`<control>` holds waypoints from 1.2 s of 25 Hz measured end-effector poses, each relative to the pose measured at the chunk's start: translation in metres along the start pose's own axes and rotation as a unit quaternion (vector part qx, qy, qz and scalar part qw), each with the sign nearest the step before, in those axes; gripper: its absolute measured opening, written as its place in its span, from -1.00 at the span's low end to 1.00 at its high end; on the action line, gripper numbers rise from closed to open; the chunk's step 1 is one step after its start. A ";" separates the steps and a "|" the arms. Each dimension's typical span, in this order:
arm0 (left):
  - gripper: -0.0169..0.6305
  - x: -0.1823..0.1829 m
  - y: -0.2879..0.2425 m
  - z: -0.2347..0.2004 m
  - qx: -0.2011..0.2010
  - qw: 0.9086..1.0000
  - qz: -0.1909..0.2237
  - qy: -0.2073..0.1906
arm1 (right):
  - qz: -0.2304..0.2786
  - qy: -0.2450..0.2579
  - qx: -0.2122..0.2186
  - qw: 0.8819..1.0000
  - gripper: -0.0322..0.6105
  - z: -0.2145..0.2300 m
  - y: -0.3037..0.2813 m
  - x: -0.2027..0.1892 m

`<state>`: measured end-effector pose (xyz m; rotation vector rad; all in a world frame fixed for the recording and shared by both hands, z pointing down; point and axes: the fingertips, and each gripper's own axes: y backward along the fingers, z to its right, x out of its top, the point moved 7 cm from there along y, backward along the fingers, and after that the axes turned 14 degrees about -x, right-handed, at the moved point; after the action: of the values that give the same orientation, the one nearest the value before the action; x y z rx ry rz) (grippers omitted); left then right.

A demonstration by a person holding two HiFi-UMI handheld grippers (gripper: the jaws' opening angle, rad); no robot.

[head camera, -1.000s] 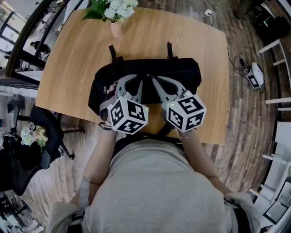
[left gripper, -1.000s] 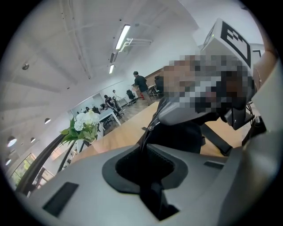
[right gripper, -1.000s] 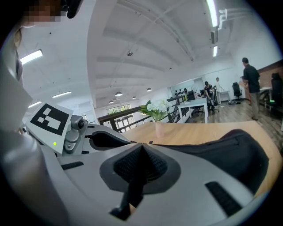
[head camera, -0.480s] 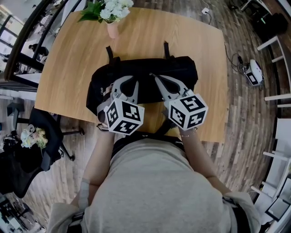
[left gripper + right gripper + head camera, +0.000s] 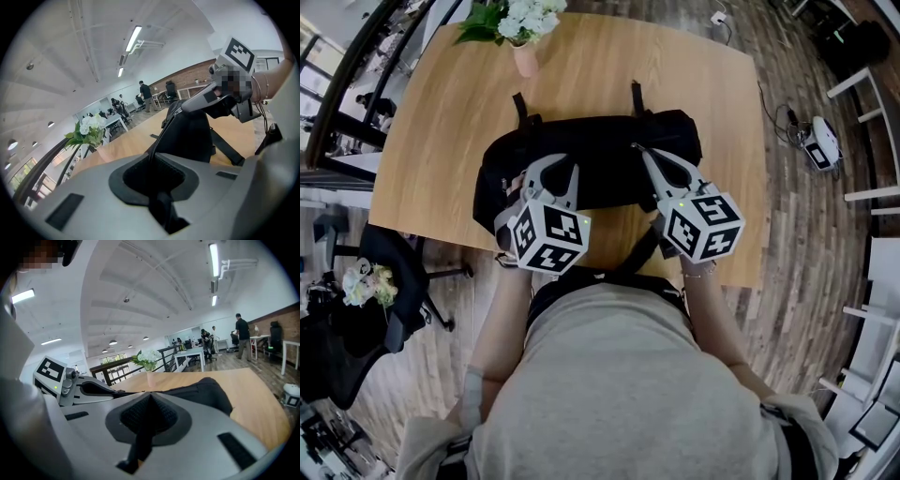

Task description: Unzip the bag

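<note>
1. We saw the black bag (image 5: 605,173) lying across the middle of the table (image 5: 441,112), at our 12 o'clock.
2. Our left gripper (image 5: 561,169) held a narrow pinch on the bag's fabric, toward its 9 o'clock end.
3. Our right gripper (image 5: 639,150) was fully closed at the bag's top, toward 3 o'clock; we could not see anything pinched.

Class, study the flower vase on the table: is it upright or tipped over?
Upright. The vase stands on its base on the table, with white flowers rising straight from its mouth.
</note>
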<state>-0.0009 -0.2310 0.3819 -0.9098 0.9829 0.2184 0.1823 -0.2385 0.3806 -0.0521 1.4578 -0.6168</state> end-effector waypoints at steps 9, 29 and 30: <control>-0.78 -0.001 0.000 0.000 0.003 1.000 0.001 0.005 | 0.004 -0.008 -0.024 1.000 -0.86 0.023 0.007 0.003; -0.79 -0.002 -0.001 -0.002 -0.001 1.000 0.004 -0.003 | 0.025 -0.026 -0.099 0.994 -0.85 0.069 0.020 0.015; -0.79 -0.002 -0.001 -0.002 -0.001 1.000 0.005 -0.001 | 0.025 -0.025 -0.101 0.994 -0.85 0.069 0.020 0.015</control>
<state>-0.0028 -0.2332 0.3836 -0.9062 0.9849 0.2283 0.2537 -0.2502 0.3689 -0.1877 1.4638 -0.4237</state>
